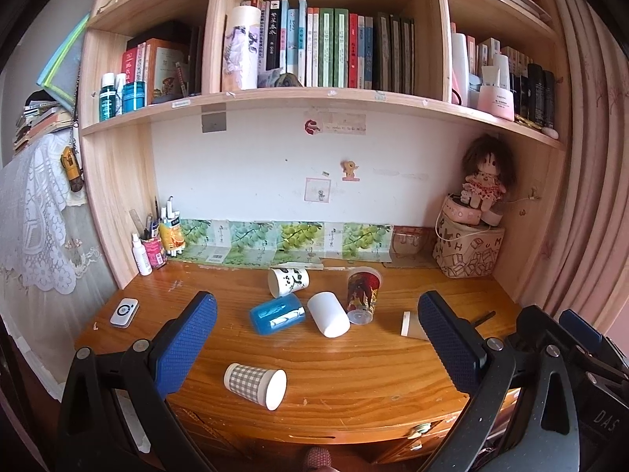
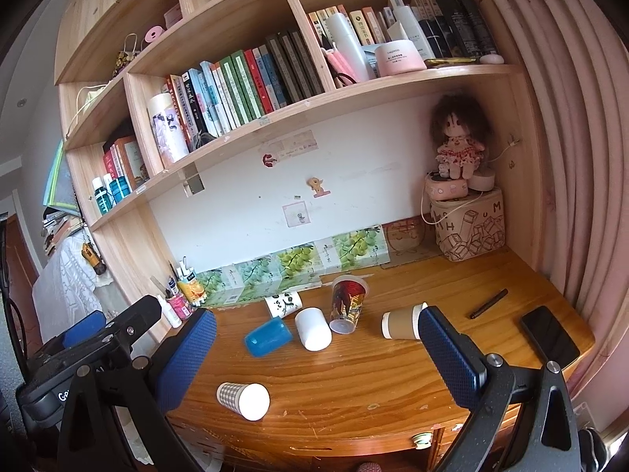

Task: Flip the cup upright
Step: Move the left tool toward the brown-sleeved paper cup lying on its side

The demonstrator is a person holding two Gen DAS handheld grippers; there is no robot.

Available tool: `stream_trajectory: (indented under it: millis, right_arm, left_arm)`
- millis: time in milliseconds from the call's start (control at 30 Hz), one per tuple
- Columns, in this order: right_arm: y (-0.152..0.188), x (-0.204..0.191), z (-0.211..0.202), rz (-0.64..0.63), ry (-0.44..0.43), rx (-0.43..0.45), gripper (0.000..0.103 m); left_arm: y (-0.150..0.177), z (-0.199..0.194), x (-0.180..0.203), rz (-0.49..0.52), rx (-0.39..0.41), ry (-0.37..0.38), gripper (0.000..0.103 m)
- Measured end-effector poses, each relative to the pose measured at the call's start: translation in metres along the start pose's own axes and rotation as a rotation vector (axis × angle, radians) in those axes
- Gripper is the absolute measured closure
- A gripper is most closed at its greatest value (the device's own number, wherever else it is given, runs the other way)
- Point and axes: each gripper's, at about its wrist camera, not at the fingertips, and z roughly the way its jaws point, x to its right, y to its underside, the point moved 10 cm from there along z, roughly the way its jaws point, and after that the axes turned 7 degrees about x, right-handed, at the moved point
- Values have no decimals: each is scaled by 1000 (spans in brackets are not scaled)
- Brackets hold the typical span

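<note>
Several cups lie on their sides on the wooden desk (image 1: pixel 354 369). A checked paper cup (image 1: pixel 255 384) (image 2: pixel 243 395) lies nearest the front edge. Behind it lie a blue cup (image 1: pixel 277 313) (image 2: pixel 268 337), a white cup (image 1: pixel 328 314) (image 2: pixel 313 329), a panda-print cup (image 1: pixel 288 281) (image 2: pixel 283 303), a red printed plastic cup (image 1: pixel 362 289) (image 2: pixel 348 303) and a brown sleeved coffee cup (image 2: pixel 403 324) (image 1: pixel 412 326). My left gripper (image 1: pixel 316 306) and right gripper (image 2: pixel 316 326) are both open and empty, held above the desk's front edge.
A white remote (image 1: pixel 124 312) lies at the desk's left. A black phone (image 2: pixel 549 335) and a dark pen (image 2: pixel 488 303) lie at the right. A pen holder (image 1: pixel 155 249) stands back left. A printed box (image 1: pixel 468 251) with a doll (image 1: pixel 485 179) stands back right. Shelves hang overhead.
</note>
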Motion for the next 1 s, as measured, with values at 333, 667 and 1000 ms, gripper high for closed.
stream_trajectory:
  millis: [333,667,1000]
  right_arm:
    - [-3,30,32,51,57,-36,0]
    - [-13,72,81,82,161,-93,0]
    - [-10,127,133,237,288,-197,0]
  left_arm:
    - [2,47,27,34,-72,65,1]
    - [-13,114,65,61,-124,154,1]
    - [-10,185,111,152,-259,295,1]
